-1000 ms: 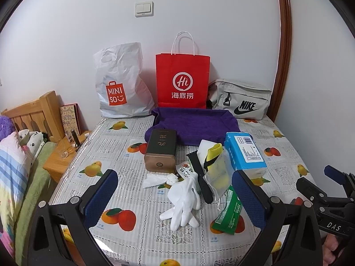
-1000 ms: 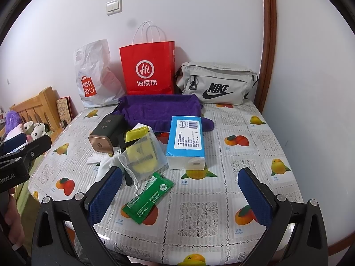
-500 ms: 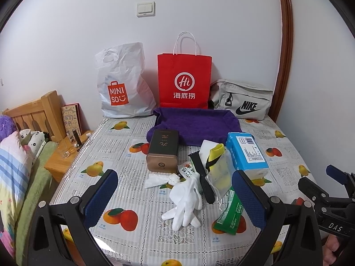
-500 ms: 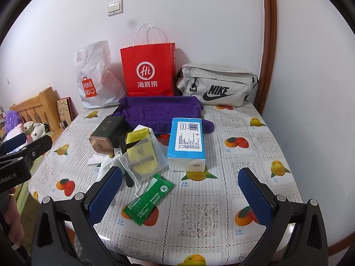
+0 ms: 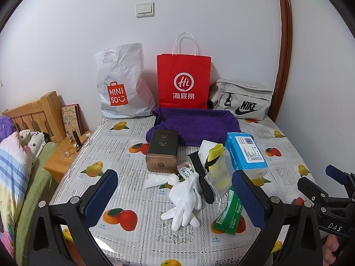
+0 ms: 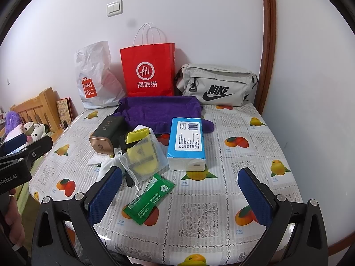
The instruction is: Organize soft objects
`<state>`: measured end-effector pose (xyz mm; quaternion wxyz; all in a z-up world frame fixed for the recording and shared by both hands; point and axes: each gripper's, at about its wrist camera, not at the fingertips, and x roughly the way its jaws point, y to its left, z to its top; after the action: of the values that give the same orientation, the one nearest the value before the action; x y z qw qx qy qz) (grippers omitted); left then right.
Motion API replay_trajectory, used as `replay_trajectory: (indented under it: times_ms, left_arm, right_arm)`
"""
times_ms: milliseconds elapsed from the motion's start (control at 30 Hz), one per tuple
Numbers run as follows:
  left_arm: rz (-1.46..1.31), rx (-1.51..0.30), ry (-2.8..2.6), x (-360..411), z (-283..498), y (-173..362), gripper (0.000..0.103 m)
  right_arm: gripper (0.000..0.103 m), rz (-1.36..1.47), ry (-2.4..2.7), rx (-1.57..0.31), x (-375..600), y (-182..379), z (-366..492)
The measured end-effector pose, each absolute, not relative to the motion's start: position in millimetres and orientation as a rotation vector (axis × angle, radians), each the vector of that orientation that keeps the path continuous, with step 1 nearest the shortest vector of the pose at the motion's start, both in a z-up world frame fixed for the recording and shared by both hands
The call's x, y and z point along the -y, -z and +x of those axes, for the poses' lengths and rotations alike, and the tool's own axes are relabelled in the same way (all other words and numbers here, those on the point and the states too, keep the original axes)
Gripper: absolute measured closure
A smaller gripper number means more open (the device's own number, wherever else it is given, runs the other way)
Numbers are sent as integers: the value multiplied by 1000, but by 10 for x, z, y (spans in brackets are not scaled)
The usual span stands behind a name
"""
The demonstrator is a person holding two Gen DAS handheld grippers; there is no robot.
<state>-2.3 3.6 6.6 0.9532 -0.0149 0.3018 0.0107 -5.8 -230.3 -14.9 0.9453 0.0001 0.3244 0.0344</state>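
A pair of white gloves (image 5: 185,199) lies on the table in front of my left gripper (image 5: 175,190), which is open and empty above the near edge. Beside the gloves lie a mesh pouch holding a yellow item (image 5: 218,170), a green packet (image 5: 230,214) and a blue tissue pack (image 5: 245,153). A purple towel (image 5: 197,124) lies at the back. My right gripper (image 6: 179,186) is open and empty, with the green packet (image 6: 148,199), the pouch (image 6: 143,155) and the tissue pack (image 6: 187,141) ahead of it.
A brown box (image 5: 163,150) and a black strap (image 5: 200,177) lie mid-table. A Miniso bag (image 5: 122,84), a red paper bag (image 5: 183,79) and a Nike pouch (image 5: 241,102) stand at the wall. A bed (image 5: 15,166) and a nightstand (image 5: 64,155) are at the left.
Both views have shifted only slightly; the objects on the table have not moved and both grippers stay open.
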Motion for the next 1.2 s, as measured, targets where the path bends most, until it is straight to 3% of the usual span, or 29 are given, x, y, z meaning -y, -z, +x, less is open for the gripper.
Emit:
replay_trajectory:
  times_ms: [1200]
  left_arm:
    - [-35, -612, -17, -26, -6, -5, 0]
  right_arm:
    - [0, -7, -76, -660, 2289, 182, -77]
